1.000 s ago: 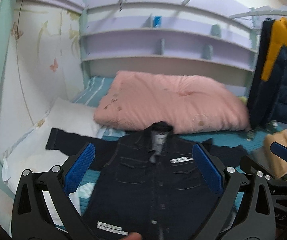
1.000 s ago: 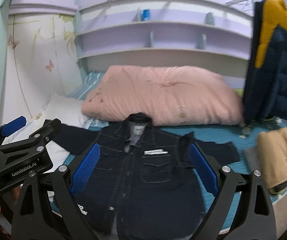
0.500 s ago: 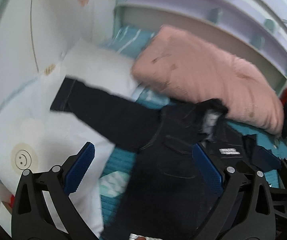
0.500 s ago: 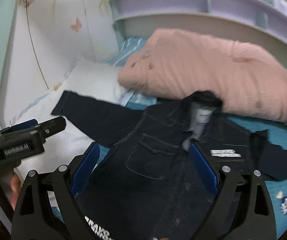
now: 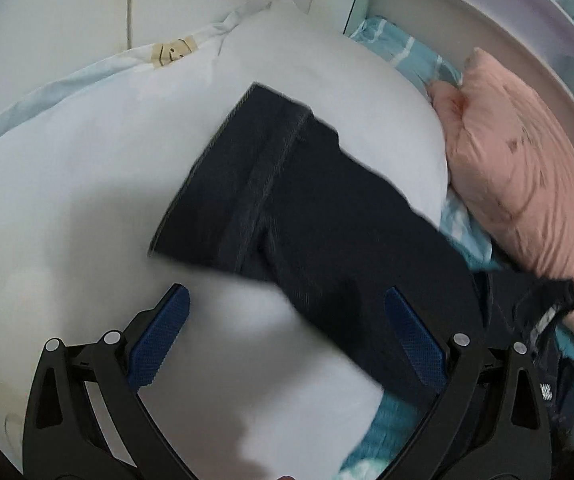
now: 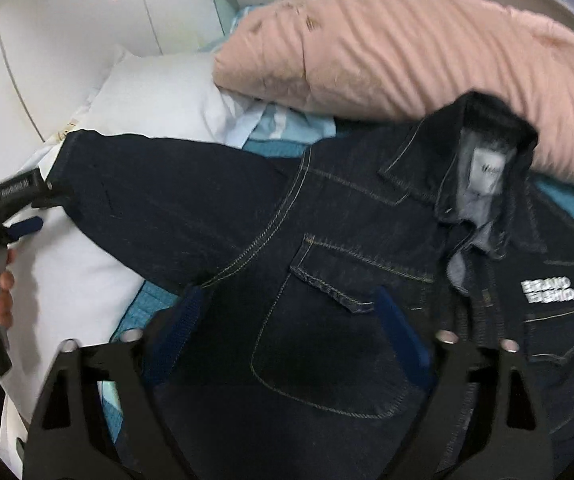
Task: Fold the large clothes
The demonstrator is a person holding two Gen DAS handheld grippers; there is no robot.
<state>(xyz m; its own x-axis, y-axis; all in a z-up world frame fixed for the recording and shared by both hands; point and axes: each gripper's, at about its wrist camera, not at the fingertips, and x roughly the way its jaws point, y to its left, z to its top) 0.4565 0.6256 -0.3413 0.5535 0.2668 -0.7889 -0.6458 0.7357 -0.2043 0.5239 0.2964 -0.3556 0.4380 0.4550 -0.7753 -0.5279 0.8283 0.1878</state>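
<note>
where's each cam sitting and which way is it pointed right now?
Left wrist: on the left hand-held gripper, facing down along its open fingers at the jacket sleeve lying across the white pillow.
Right wrist: on the right hand-held gripper, open, facing the jacket chest and collar; the left hand-held gripper and the person's fingers show at the left edge.
Shared: sleeve, white pillow, pink quilt.

We get even, soft indoor light in both views, no hard glare. The white pillow nearly blows out at 9 o'clock. Motion blur smears the denim sleeve edges and the pink duvet at 12 o'clock. A soft shadow falls below the sleeve. Fisheye bends everything outward, with black vignette at all corners. Jacket stitching stays fairly sharp at center.
</note>
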